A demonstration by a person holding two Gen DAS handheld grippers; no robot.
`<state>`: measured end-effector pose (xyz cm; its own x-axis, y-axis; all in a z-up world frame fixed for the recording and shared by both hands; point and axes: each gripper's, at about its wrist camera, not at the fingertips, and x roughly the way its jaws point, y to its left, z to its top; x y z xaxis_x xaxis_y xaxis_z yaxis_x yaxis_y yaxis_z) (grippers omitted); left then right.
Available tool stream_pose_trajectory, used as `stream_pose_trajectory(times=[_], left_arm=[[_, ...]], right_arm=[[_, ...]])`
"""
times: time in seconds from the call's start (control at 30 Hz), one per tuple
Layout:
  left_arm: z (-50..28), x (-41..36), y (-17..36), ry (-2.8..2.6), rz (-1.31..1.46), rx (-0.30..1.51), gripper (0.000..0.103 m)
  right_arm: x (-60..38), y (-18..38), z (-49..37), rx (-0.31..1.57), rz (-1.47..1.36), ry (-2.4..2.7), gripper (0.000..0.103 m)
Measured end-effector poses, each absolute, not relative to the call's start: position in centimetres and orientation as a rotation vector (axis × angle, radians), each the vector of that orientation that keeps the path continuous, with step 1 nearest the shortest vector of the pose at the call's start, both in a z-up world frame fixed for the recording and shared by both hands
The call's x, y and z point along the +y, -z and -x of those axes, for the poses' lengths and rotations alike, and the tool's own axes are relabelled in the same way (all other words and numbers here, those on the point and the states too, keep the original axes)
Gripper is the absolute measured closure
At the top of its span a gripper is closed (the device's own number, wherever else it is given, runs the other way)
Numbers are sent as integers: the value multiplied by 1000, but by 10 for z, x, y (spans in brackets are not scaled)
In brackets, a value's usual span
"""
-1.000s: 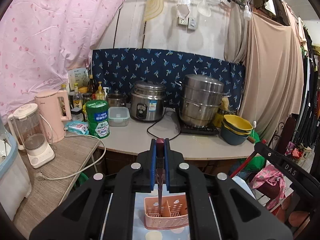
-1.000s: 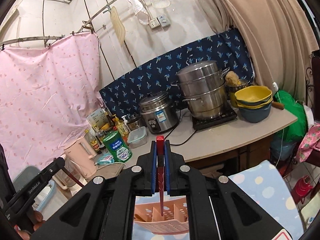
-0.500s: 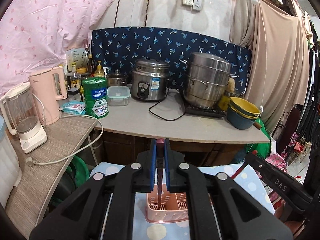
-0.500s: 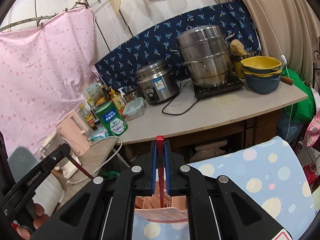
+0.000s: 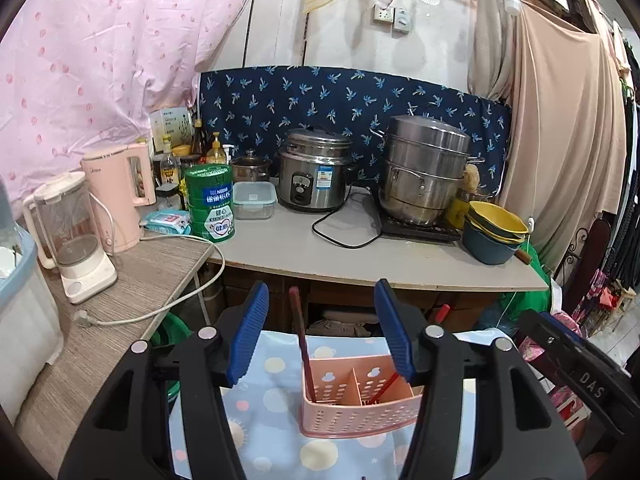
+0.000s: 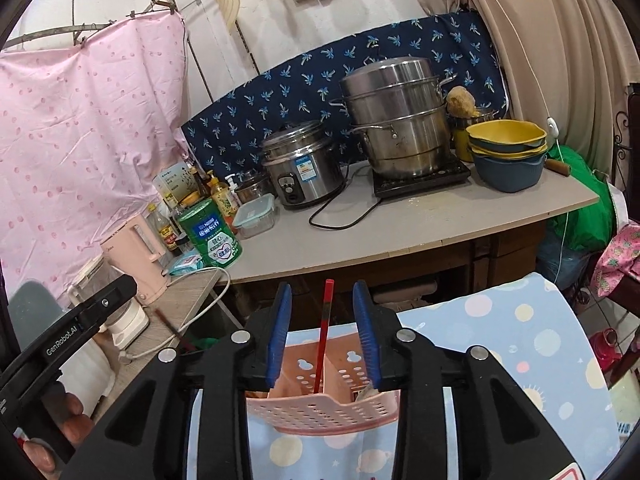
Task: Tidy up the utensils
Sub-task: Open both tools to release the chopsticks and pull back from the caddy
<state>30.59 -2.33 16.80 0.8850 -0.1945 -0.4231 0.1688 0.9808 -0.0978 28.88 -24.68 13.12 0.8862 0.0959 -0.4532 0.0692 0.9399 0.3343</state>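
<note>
My left hand-held gripper (image 5: pixel 322 332) stands wide, blue pads (image 5: pixel 248 336) well apart, nothing between them in contact. The dark red chopstick (image 5: pixel 301 340) stands free in the gap, leaning, its lower end in the left compartment of the pink utensil basket (image 5: pixel 360 412). A second, bright red chopstick (image 5: pixel 386 387) leans in the right compartment.

My right hand-held gripper (image 6: pixel 323 334) is also parted, more narrowly; the red chopstick (image 6: pixel 323 340) rises between its pads (image 6: pixel 278 332) without touching either, foot down in the basket (image 6: pixel 320 412) beside the central divider. I cannot tell which compartment from this view.

The basket sits on the blue dotted cloth (image 6: pixel 520 344) over my desk. Behind stands the kitchen counter (image 5: pixel 360 256) with a rice cooker (image 5: pixel 314 176) and steamer pot (image 5: pixel 424 168).
</note>
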Motion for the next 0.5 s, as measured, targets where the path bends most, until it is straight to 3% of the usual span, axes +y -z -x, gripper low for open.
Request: stream_pose_trajectory(times=[0.17,0.27,0.5], left_arm=[[-268,-25,-179,179,16,424,49],[-237,-25,-180,172,-6,416,42],[-175,-17,-164,133,-38,454,40]], right_arm=[[-243,-147,-257,464,-329,-25,62],[-237,-153,-231,472,-306,-39,60],[-215,-142,-172,541,-201,-69,58]])
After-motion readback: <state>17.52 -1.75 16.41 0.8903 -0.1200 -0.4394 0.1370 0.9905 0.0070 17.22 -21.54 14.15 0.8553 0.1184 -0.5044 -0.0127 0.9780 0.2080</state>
